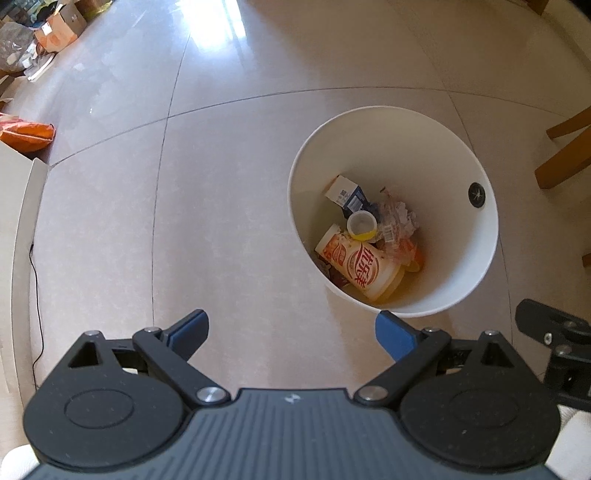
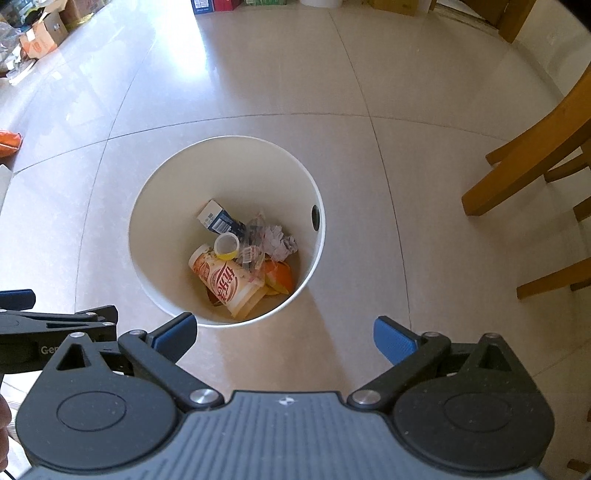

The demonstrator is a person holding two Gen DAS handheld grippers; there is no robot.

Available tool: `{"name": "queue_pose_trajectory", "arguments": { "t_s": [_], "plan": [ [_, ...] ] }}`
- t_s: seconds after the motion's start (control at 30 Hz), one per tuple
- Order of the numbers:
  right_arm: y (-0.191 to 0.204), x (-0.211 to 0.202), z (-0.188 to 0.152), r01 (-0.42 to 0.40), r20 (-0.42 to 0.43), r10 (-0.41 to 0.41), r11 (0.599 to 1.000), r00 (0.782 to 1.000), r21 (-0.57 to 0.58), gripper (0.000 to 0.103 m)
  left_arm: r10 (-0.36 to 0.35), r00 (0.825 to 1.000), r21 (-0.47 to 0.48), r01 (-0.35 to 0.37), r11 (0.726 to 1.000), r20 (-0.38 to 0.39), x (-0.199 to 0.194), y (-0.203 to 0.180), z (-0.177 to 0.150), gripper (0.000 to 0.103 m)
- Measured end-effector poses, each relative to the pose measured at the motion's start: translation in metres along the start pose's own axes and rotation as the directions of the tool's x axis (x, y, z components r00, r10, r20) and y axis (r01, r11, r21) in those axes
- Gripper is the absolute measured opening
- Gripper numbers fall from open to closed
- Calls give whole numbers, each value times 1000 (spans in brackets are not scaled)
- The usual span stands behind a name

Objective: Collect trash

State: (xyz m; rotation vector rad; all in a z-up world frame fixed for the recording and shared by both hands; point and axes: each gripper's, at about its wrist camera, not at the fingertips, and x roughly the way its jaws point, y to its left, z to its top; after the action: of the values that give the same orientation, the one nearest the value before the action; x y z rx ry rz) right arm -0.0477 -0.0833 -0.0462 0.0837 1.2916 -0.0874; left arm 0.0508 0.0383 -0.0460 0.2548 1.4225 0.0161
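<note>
A white round trash bin [image 1: 458, 155] [image 2: 166, 177] stands on the tiled floor, seen from above in both wrist views. Inside lie a red-and-cream paper cup [image 1: 364, 267] [image 2: 225, 282], a blue-and-white carton [image 1: 347, 194] [image 2: 218, 219], a small clear cup with a yellow bottom [image 1: 362, 225] [image 2: 227, 245], crumpled paper [image 2: 279, 240] and an orange wrapper [image 2: 282, 277]. My left gripper [image 1: 291, 334] hovers open just left of the bin, holding nothing. My right gripper [image 2: 286, 334] hangs open at the bin's near rim, also holding nothing.
Wooden chair legs [image 2: 528, 155] [image 1: 565, 155] stand to the right. Cardboard boxes [image 1: 61, 26] [image 2: 40, 35] and clutter line the far left. An orange bag [image 1: 27, 134] lies at the left beside a white cabinet edge [image 1: 22, 206] with a black cable [image 1: 37, 295].
</note>
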Motion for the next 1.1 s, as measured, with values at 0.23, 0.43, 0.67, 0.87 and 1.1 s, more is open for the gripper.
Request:
{"name": "queue_pose_trajectory", "arguments": {
  "t_s": [0.23,0.43,0.67,0.87,1.1],
  "plan": [
    [-3,0,0,-19,-9,19,999,1000,26,103,11,1000,8,-11,1000,12,-5,-4,1,97],
    [-2,-3,0,-21,-2,21,1000,1000,23,103,9,1000,5,-9,1000,12,-7,-3,1,97],
    [-3,-6,0,-26,5,26,999,1000,25,103,13,1000,11,-13,1000,15,-10,-2,2,97],
    [-4,-7,0,-28,8,28,999,1000,25,103,15,1000,7,-15,1000,17,-11,-4,2,97],
    [-4,-11,0,-30,18,30,999,999,23,103,12,1000,5,-12,1000,15,-12,-3,2,97]
  ]
}}
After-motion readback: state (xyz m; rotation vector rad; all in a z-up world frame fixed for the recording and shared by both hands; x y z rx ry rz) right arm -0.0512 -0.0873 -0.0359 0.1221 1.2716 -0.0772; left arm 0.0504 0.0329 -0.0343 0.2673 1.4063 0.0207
